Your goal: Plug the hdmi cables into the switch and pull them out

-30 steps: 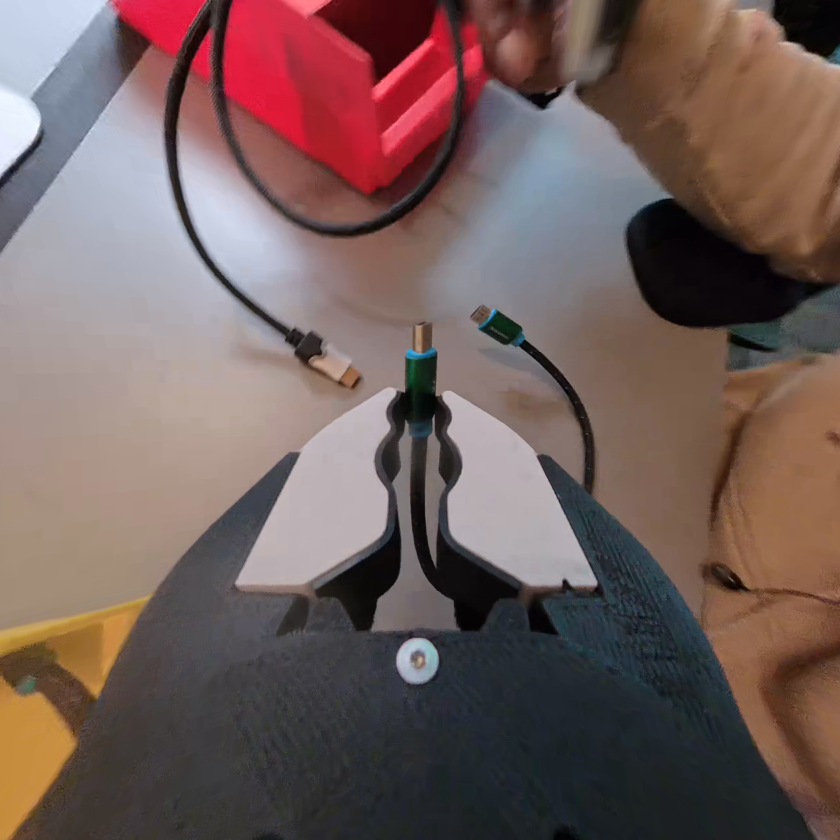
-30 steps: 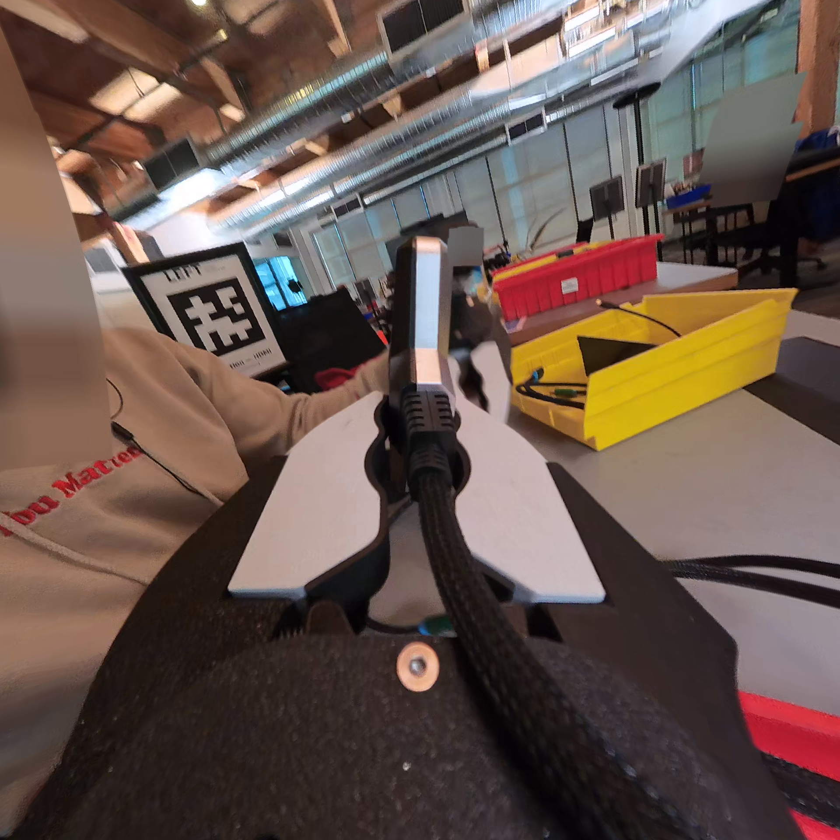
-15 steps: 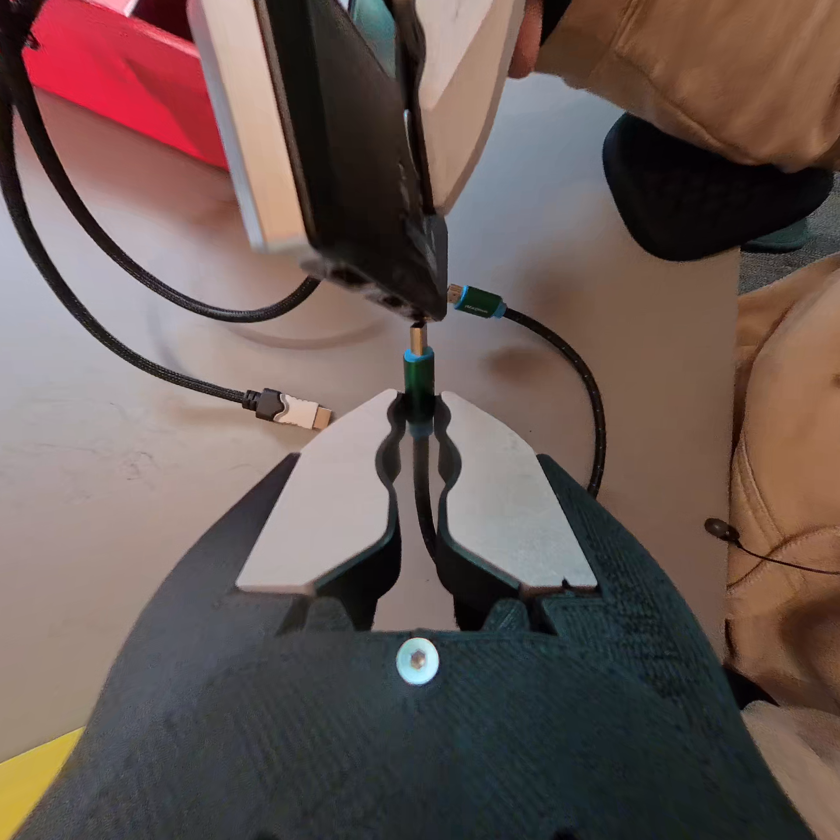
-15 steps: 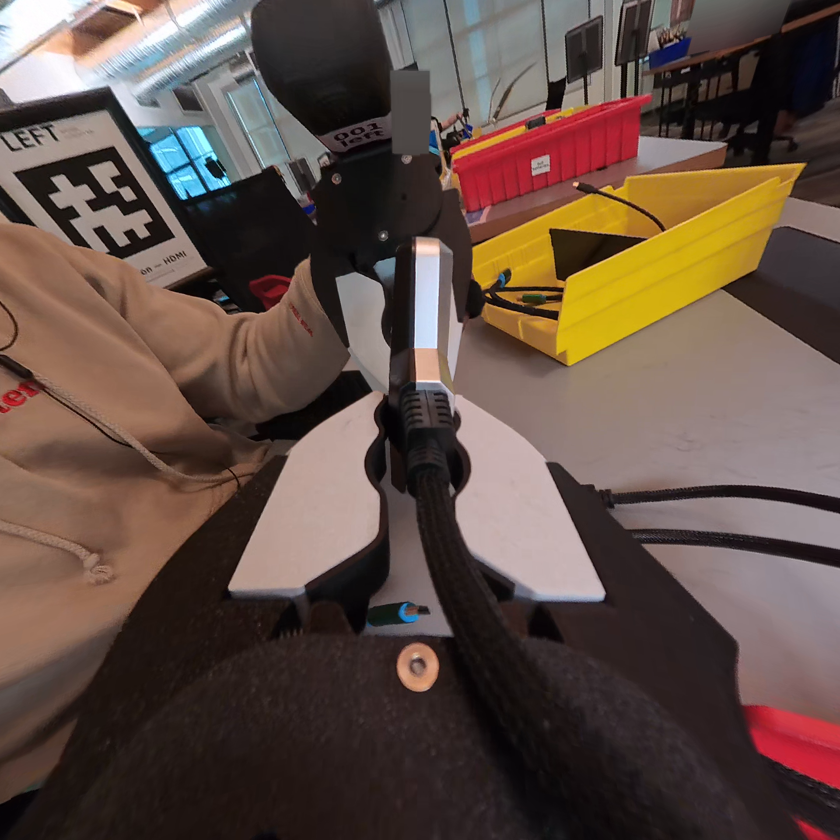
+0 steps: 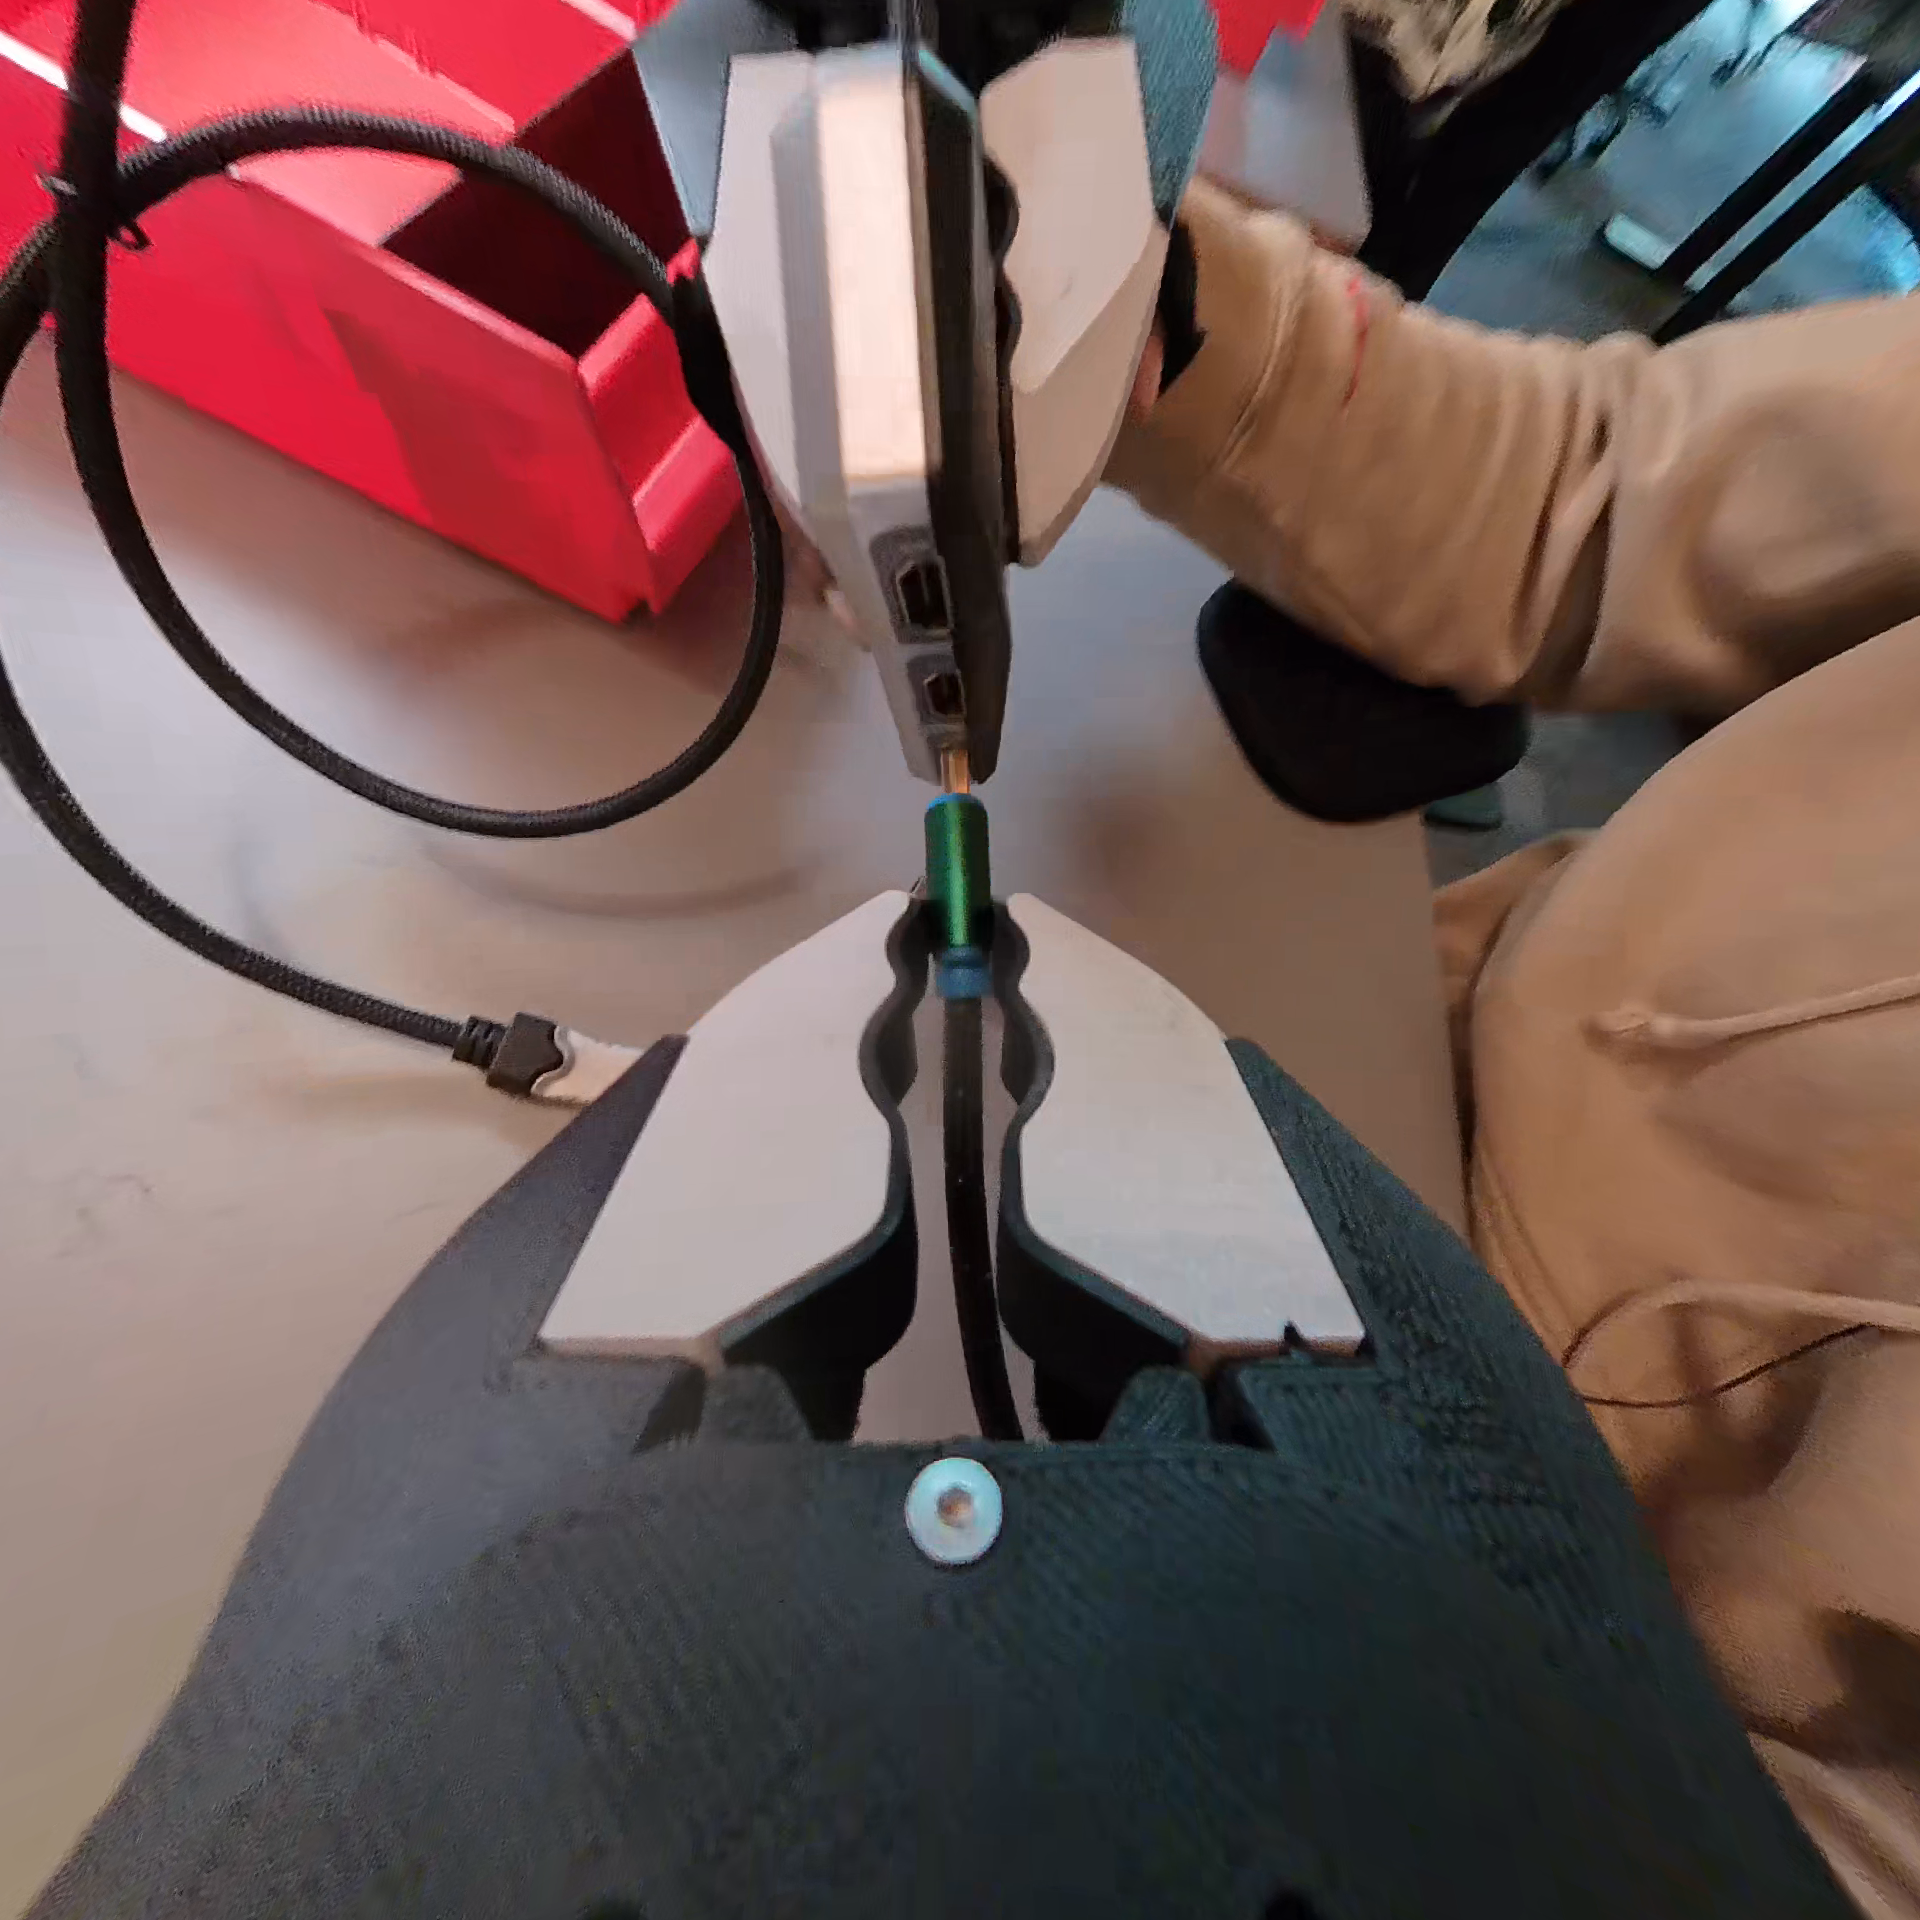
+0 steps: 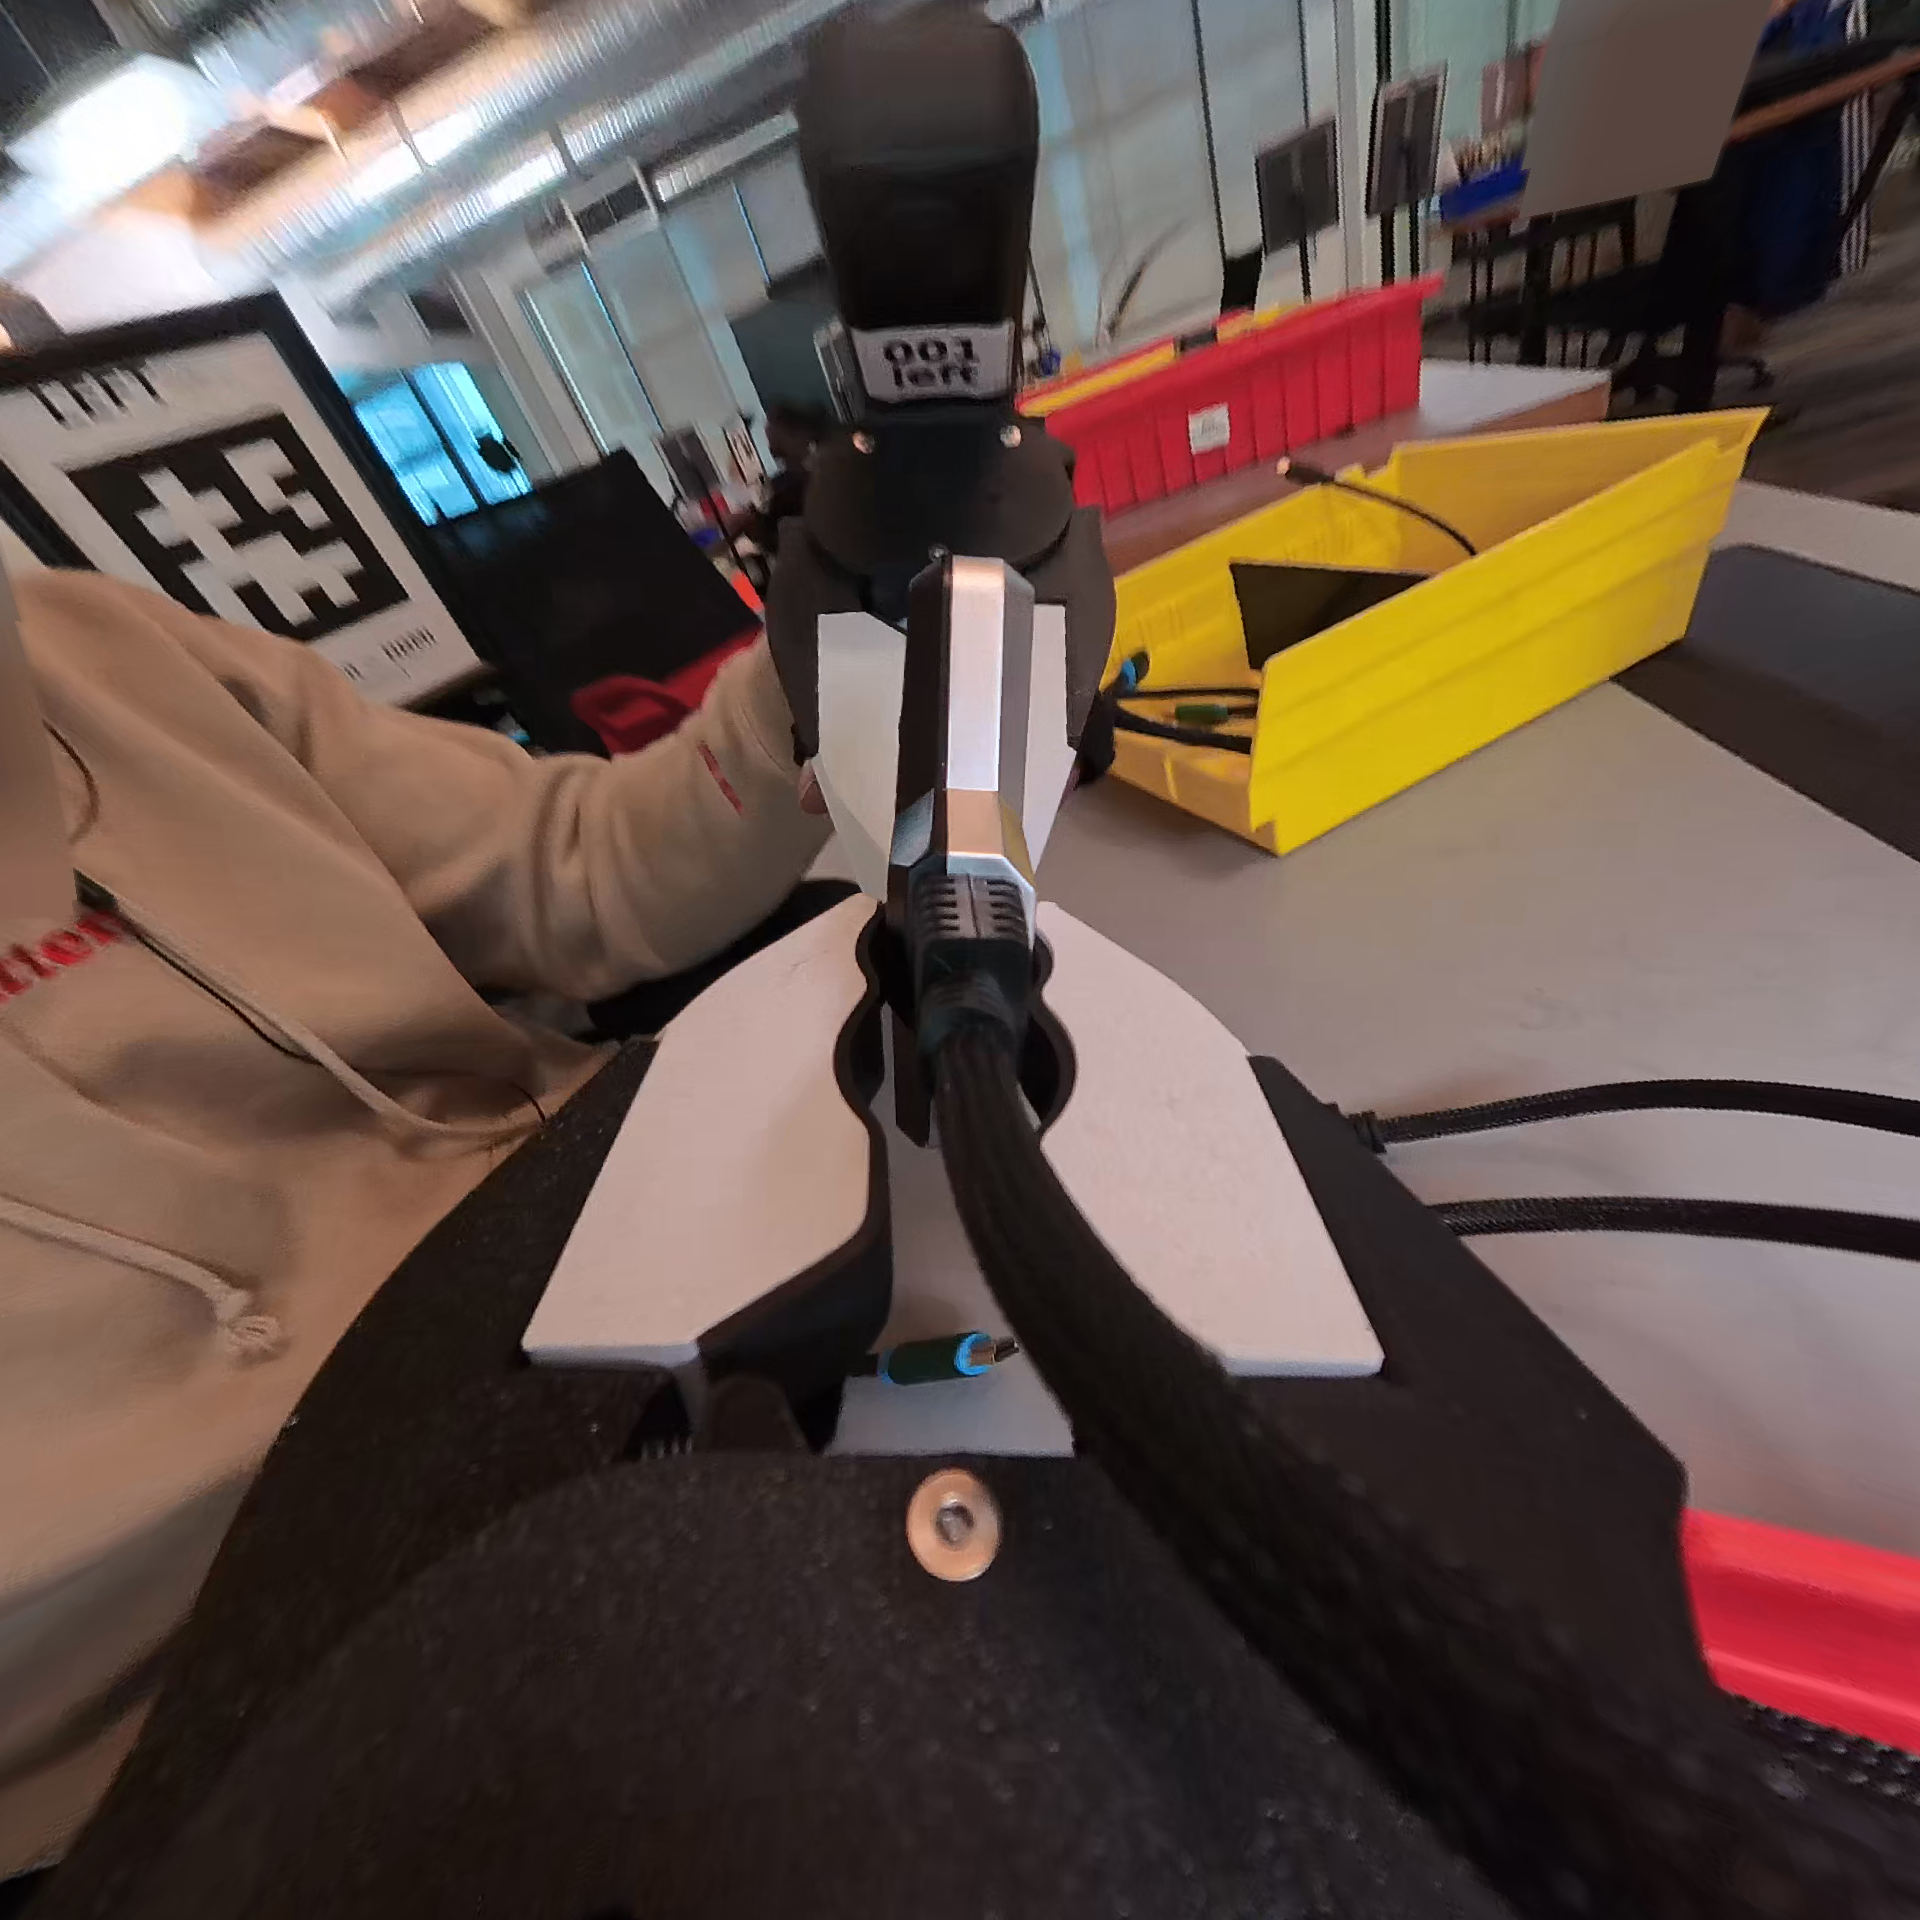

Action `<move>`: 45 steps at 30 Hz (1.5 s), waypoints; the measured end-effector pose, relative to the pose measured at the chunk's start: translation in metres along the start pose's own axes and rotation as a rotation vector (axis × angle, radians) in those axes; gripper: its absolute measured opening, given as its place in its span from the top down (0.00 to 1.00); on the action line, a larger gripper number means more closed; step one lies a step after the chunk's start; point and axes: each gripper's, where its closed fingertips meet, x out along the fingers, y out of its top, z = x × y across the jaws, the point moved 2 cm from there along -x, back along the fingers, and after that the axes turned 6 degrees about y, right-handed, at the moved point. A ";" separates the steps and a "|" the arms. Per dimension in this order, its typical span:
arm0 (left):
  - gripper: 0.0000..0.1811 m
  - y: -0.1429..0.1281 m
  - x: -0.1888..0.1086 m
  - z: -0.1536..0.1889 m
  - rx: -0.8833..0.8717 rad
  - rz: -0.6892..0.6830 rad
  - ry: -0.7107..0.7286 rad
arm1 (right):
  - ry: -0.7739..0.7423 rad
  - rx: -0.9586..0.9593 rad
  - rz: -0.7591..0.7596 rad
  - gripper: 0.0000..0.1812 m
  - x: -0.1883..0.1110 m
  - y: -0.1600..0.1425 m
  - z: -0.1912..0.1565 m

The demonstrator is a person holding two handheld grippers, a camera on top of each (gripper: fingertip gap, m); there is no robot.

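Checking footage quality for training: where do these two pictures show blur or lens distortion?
Left wrist view: green plug and switch fairly sharp, sleeve motion-smeared, edges bowed by the wide lens. Right wrist view: background ceiling and marker board blurred; yellow bin sharper.

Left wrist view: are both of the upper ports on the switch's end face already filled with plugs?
No. Both upper ports on the switch are open and empty; only the green plug, held in the left gripper, meets its lowest end.
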 end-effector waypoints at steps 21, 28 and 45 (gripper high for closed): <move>0.94 0.010 -0.018 -0.002 -0.137 0.140 -0.112 | 0.043 0.056 0.209 0.88 0.004 0.016 0.002; 0.93 0.002 -0.005 -0.002 -0.100 0.029 -0.027 | 0.008 0.029 0.200 0.88 0.007 0.015 0.005; 0.94 0.012 -0.021 -0.005 -0.170 0.164 -0.116 | -0.001 0.005 0.209 0.88 0.006 0.018 0.004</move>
